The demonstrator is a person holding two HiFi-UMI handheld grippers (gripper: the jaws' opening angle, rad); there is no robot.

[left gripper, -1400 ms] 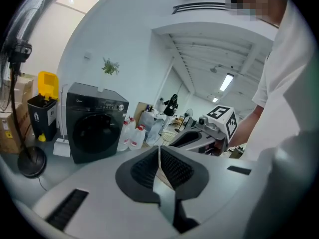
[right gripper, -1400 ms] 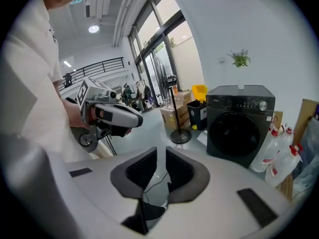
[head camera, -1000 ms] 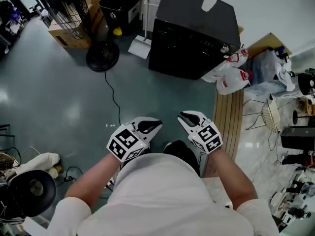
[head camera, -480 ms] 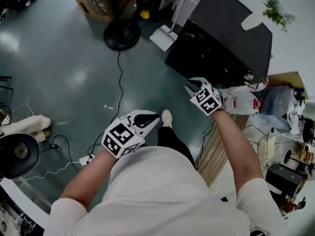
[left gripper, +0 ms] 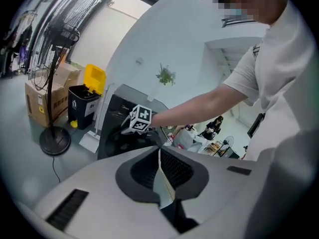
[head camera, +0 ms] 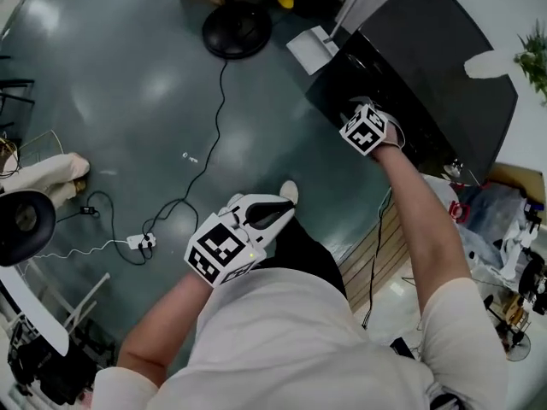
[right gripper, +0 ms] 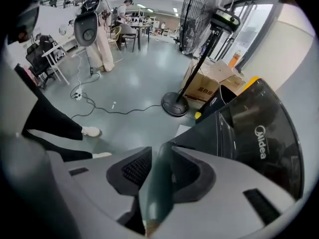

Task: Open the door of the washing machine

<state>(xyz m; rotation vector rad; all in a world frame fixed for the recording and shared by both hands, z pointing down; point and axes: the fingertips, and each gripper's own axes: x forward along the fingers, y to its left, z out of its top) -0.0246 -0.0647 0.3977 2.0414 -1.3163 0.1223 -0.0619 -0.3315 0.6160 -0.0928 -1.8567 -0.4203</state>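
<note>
Right gripper (head camera: 357,108) at black washing machine (head camera: 436,49) front, upper right, jaws just opening and empty, left gripper (head camera: 286,208) lower centre

Person in white and black, seen from above

A white short-sleeved T-shirt (head camera: 282,340), dark trousers (head camera: 301,248) and a white shoe (head camera: 289,192) are worn at lower centre; the white left gripper (head camera: 287,207) and right gripper (head camera: 357,109) are capped with black-and-white marker cubes (head camera: 220,250), the right's jaws having just been opening, empty.
</note>
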